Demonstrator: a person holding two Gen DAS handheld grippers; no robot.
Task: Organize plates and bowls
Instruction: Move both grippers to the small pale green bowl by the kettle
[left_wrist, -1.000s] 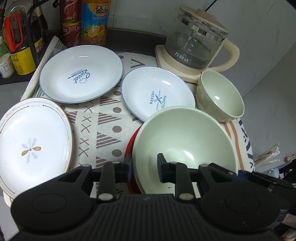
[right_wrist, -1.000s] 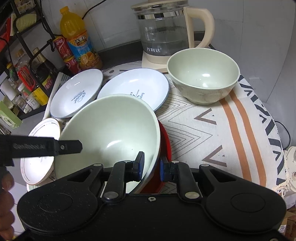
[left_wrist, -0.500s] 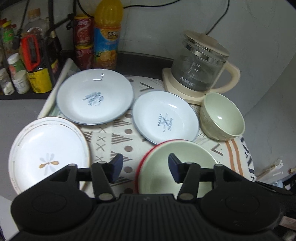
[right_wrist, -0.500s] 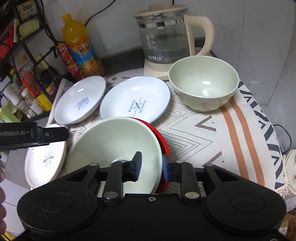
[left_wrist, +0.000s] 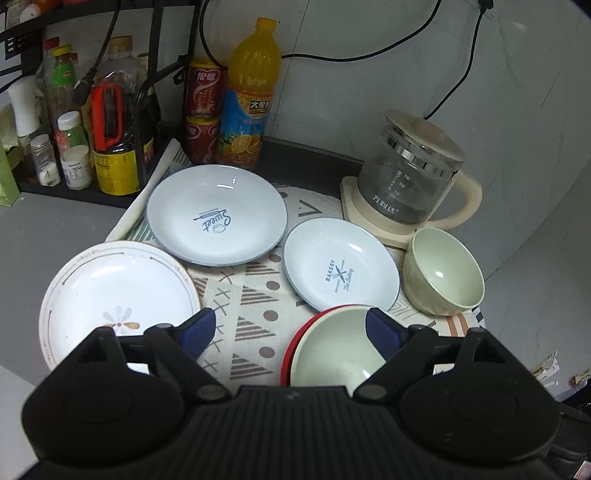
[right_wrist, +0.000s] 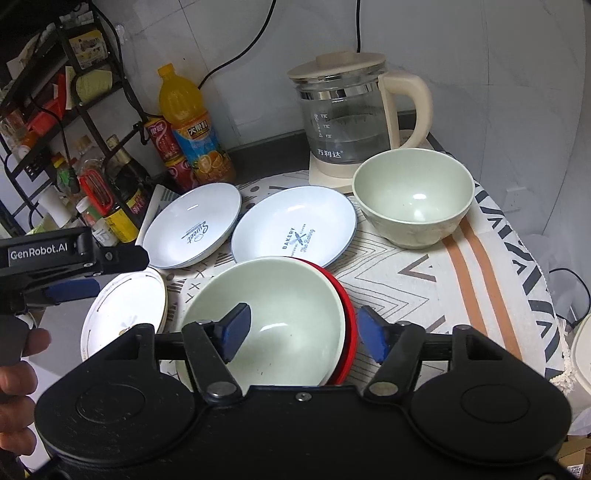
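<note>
A large pale green bowl (right_wrist: 266, 306) sits nested in a red dish (right_wrist: 349, 314) on the patterned cloth, free of both grippers. My right gripper (right_wrist: 304, 330) hovers above its near right rim; its jaws are opening and the pads touch nothing. My left gripper (left_wrist: 291, 330) hangs above the bowl's left side (left_wrist: 332, 350), jaws opening too, nothing gripped. Beyond lie a "Bakery" plate (left_wrist: 340, 273), a "Sweet" plate (left_wrist: 216, 214), a white flower plate (left_wrist: 118, 295) and a smaller green bowl (left_wrist: 443, 273).
A glass kettle (left_wrist: 410, 184) on its cream base stands at the back right against the wall. Bottles and cans (left_wrist: 247, 107) and a black rack crowd the back left. A hand (right_wrist: 14, 373) shows at the left edge. The cloth drops off at the right.
Both grippers have let go of the large green bowl, which has settled flat into the red dish. Their jaws have spread wide and both have lifted and drawn back.
</note>
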